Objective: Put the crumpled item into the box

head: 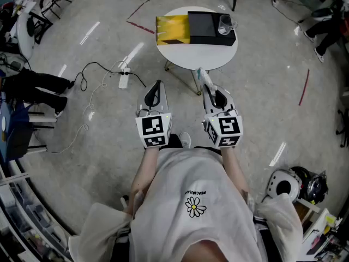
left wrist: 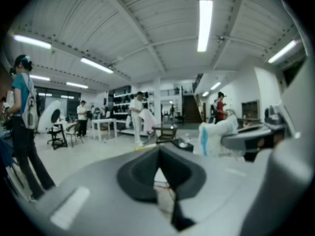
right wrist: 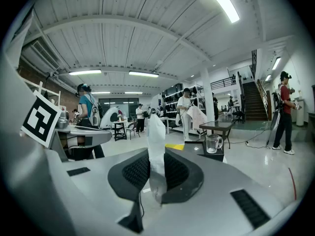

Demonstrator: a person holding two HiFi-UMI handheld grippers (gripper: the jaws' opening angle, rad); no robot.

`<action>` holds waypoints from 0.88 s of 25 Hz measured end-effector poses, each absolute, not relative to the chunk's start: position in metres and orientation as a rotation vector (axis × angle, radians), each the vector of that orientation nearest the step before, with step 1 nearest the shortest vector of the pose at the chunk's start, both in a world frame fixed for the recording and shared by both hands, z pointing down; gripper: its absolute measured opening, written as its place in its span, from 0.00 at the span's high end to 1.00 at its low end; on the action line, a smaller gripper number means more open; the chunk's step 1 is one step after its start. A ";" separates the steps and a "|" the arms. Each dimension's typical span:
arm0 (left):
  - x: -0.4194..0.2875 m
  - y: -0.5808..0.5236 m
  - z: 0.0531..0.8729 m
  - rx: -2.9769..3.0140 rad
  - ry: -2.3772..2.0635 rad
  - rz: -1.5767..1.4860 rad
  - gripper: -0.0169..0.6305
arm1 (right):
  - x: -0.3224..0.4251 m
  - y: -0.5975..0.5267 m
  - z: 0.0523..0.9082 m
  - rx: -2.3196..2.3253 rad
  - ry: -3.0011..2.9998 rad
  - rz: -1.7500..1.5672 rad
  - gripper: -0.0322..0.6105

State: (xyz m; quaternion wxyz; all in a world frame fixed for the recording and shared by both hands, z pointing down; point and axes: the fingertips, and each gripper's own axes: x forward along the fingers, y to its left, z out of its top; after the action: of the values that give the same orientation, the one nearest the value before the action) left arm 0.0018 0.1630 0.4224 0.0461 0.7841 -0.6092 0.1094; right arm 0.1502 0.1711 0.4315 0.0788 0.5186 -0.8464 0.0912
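Nearest, at six o'clock in the head view, the person stood with both tools held out ahead of the body. The left gripper (head: pixel 158 86) was empty, its fingers pressed together at the tips. Just beside it at three o'clock, the right gripper (head: pixel 208 87) had its fingers pinched on the crumpled item (head: pixel 200 76). This was a white scrunched wrapper with a touch of blue, and it stuck up and forward out of the pads.

Farther off, at twelve o'clock, stood the round white table (head: pixel 180 59), well apart from both tools. On it lay the black box (head: pixel 206 29), with a glass mug (head: pixel 226 24) at its right end and a yellow sheet (head: pixel 172 30) against its left side.

The step in hand looked like the carry: the item was gripped and the box not yet reached. The next move would call for stepping or reaching toward twelve o'clock and bringing the right tool over the box, clear of the mug. Only then should the fingers part.
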 end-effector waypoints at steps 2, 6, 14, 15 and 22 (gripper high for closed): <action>0.001 0.164 0.423 2.382 -1.862 0.370 0.98 | 0.150 0.173 0.429 1.556 -2.540 0.272 0.89; -0.003 0.166 0.429 2.329 -1.853 0.421 0.98 | 0.145 0.177 0.426 1.540 -2.553 0.259 0.89; -0.008 0.170 0.434 2.317 -1.859 0.424 0.98 | 0.138 0.181 0.426 1.510 -2.565 0.242 0.89; -0.009 0.170 0.433 2.320 -1.859 0.417 0.98 | 0.137 0.180 0.426 1.512 -2.566 0.241 0.89; -0.022 0.179 0.424 2.316 -1.873 0.333 0.98 | 0.132 0.183 0.426 1.523 -2.587 0.289 0.89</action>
State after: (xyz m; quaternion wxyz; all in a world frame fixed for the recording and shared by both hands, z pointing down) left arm -0.0215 0.1791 0.4242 0.0724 0.7707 -0.6233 0.1110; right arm 0.1318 0.1832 0.4259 0.0627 0.5041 -0.8561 0.0956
